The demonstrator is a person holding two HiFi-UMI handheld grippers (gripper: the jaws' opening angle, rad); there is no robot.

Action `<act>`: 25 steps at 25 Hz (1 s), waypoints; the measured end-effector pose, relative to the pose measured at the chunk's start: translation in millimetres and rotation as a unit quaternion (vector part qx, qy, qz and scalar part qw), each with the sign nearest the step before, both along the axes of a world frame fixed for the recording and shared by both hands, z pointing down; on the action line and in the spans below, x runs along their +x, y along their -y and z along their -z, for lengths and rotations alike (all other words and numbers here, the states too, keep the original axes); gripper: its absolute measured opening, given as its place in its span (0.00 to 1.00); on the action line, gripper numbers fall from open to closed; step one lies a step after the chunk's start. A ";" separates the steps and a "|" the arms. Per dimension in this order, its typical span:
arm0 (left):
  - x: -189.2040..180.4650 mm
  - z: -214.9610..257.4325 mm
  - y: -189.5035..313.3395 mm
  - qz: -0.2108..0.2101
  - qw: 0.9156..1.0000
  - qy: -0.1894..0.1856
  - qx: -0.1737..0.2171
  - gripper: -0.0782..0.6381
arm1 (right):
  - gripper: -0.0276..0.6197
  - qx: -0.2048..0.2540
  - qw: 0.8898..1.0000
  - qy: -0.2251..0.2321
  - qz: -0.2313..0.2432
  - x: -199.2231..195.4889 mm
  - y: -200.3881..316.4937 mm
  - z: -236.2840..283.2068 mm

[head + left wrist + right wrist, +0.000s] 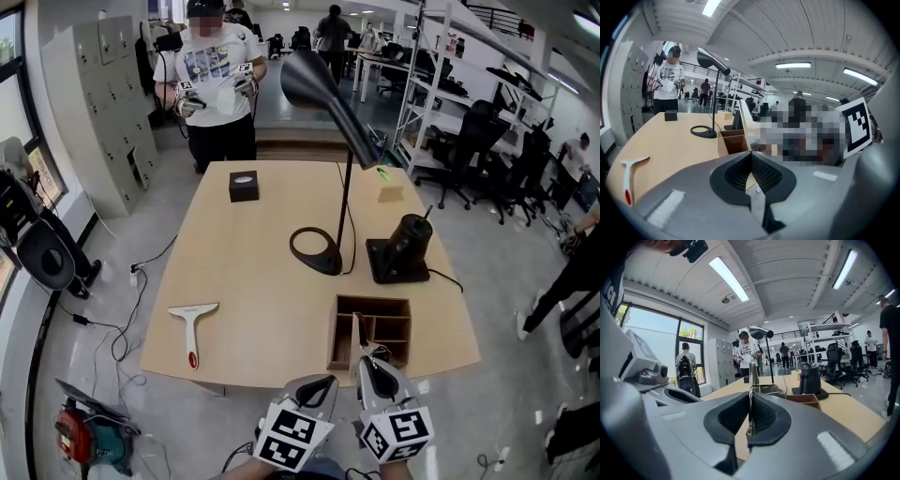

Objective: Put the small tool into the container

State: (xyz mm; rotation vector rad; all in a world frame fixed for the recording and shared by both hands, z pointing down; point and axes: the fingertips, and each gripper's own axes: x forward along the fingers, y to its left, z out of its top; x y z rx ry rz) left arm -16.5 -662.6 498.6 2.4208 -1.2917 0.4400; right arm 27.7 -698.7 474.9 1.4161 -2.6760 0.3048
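Ribbed black pads point(764, 417) of the right gripper point(750, 420) are pinching a thin, flat metal tool point(751, 373), whose blade is reaching out over the near edge of the partitioned wooden box point(339, 345). Just beside it, the left gripper point(751, 159) is pressing its jaws together, pad against pad.

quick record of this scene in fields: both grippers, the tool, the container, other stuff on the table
right gripper: jaws shut on thin metal tool
left gripper: jaws shut, nothing between them
tool: upright, overlapping the wooden container in head view, not released
container: divided into compartments, near table edge
elsewhere on table: squeegee, desk lamp
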 end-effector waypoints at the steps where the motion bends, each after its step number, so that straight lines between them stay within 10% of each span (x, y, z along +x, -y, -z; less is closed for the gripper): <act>1: 1.1 0.4 7.1 0.003 1.000 0.001 -0.001 0.12 | 0.05 0.002 1.000 0.003 0.003 1.4 8.6 1.0; 25: 21.8 -11.5 97.9 0.046 0.999 0.011 -0.006 0.11 | 0.05 -0.009 0.999 -0.014 0.036 23.5 118.3 -52.3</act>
